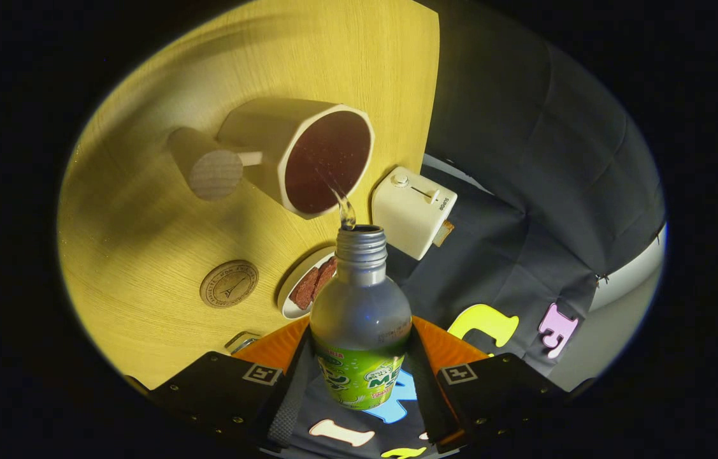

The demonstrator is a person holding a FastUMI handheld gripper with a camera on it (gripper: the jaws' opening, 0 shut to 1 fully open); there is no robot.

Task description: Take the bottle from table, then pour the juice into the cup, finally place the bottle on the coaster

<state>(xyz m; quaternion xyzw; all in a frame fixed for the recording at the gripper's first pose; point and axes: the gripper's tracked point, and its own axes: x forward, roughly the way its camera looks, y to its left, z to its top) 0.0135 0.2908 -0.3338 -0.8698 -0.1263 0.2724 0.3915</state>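
While the bottle (360, 319) is clamped between both fingers of the tongs (359, 382), its body is pressed from either side and its open, capless neck is pointed ahead of them. A thin stream of juice (344, 207) is seen leaving the mouth and falling into the cup (308, 156), just beyond the neck. Dark liquid is seen inside the cup, and a round wooden handle is carried on its side. The cup is set on the yellow wooden worktop (155, 210). A round wooden coaster (229, 284) is noted lying flat on the worktop, apart from the cup and nearer the fingers. Beside the bottle's neck, a small white dish (298, 290) with brown pieces is seen. A white toaster (413, 210) is noted near the worktop's edge.
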